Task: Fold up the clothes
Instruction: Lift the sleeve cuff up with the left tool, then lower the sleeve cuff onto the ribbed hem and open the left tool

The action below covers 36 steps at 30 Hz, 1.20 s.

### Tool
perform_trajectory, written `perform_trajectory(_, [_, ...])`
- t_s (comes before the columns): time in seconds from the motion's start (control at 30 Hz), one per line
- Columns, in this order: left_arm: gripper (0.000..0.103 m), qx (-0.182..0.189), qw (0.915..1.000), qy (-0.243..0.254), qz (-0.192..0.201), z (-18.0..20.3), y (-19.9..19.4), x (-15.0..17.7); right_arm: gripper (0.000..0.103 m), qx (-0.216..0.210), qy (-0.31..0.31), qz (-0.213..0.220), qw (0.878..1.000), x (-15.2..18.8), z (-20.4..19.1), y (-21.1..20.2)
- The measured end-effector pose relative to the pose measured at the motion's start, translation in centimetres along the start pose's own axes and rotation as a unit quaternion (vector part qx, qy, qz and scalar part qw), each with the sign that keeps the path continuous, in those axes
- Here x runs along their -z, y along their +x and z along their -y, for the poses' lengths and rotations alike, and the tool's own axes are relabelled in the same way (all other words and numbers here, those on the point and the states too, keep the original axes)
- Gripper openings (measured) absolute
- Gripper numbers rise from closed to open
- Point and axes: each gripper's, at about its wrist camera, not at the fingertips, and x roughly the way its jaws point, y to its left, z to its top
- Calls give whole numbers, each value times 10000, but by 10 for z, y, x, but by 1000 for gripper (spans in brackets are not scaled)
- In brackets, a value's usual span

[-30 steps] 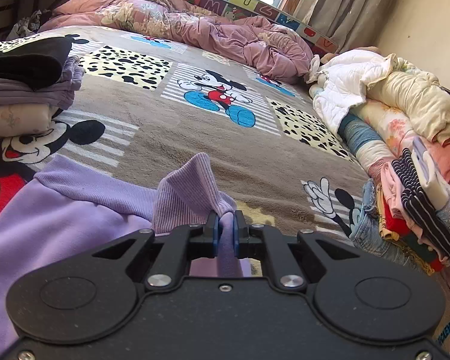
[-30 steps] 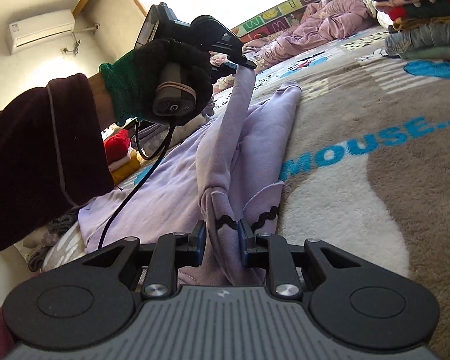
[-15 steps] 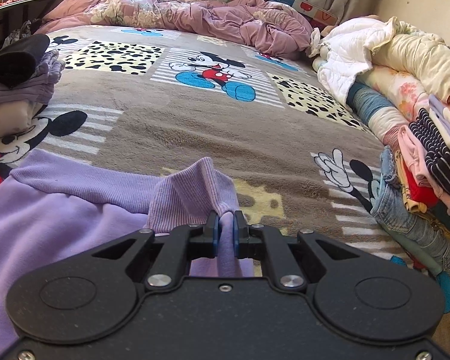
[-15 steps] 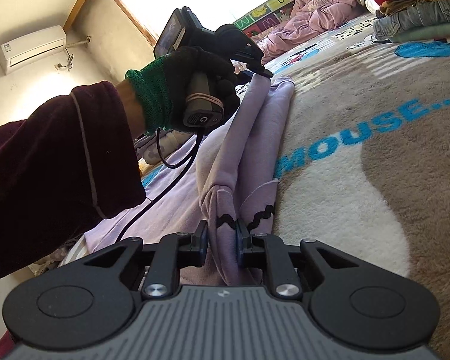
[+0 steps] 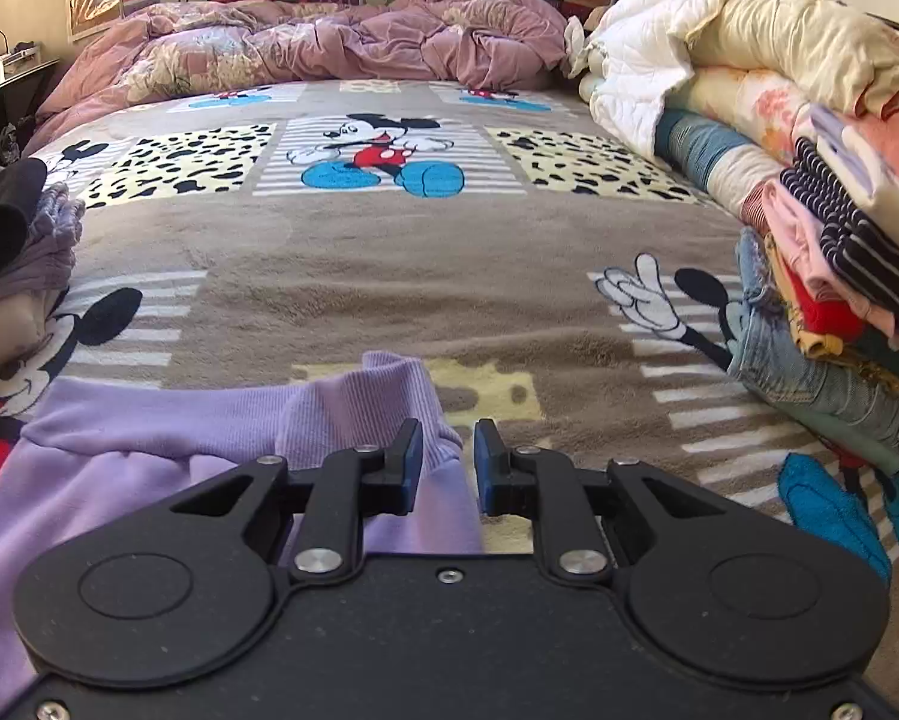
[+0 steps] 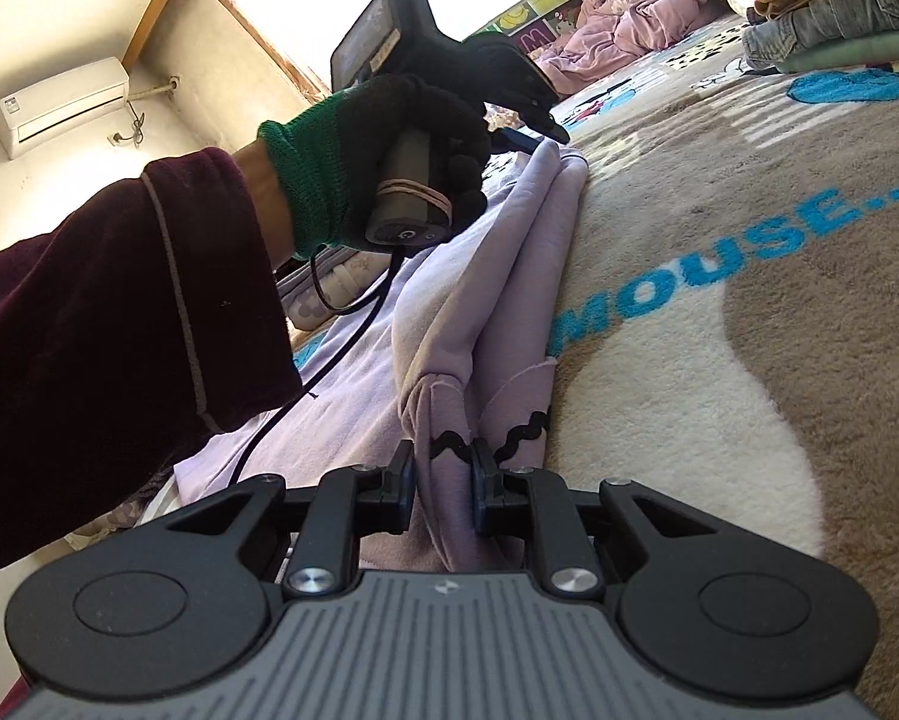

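A lilac sweatshirt [image 5: 119, 480] lies on the Mickey Mouse blanket [image 5: 389, 276], its ribbed cuff [image 5: 365, 402] just ahead of my left gripper [image 5: 447, 456]. The left gripper is open, and the cuff lies loose between its jaws. In the right wrist view the sweatshirt [image 6: 509, 276] is folded lengthwise along the blanket [image 6: 749, 360]. My right gripper [image 6: 443, 474] is partly open around the hem with black wavy trim [image 6: 449, 438], the cloth slack between the jaws. The left gripper [image 6: 533, 132] shows there, held by a gloved hand [image 6: 389, 150] at the garment's far end.
A stack of folded clothes [image 5: 839, 300] and rolled quilts [image 5: 749, 60] lines the right side of the bed. A smaller folded pile [image 5: 11, 258] sits at the left. A crumpled pink duvet [image 5: 329, 42] lies at the headboard.
The left gripper lowered the cuff to the blanket and opened, letting it go. The right gripper's jaws spread a little around the hem. The sleeve now lies flat along the garment.
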Motion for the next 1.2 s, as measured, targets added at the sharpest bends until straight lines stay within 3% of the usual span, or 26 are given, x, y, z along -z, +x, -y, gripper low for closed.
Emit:
perform_trajectory(0.13, [14,-18,10000,67,30,-11,-4,-5,19,-11,117,13,9999,0,1,0])
perform_trajectory(0.33, [14,10,9991,415,-123,-7,20,-6,19,-39,189,25,9998,0,4,0])
perform_trajectory(0.53, [15,-190,9917,1168,-495,6,58,2,19,-38,168,17,9998,1,4,1])
perform_trajectory(0.7, [16,-219,9878,1397,-651,9,64,-1,19,-48,160,0,9999,0,4,1])
perform_trajectory(0.77, [16,-114,9896,1270,-662,3,56,-7,19,-53,176,-5,9998,-1,4,2])
perform_trajectory(0.93, [16,168,9970,718,-236,-21,16,-14,19,-61,253,-2,9997,-2,5,2])
perform_trajectory(1.03, [16,218,9995,143,-173,-46,3,-14,20,-64,334,21,9994,-3,5,0])
perform_trajectory(1.2, [16,445,9956,-733,-377,-86,10,-6,35,119,194,220,9995,-6,-7,-16])
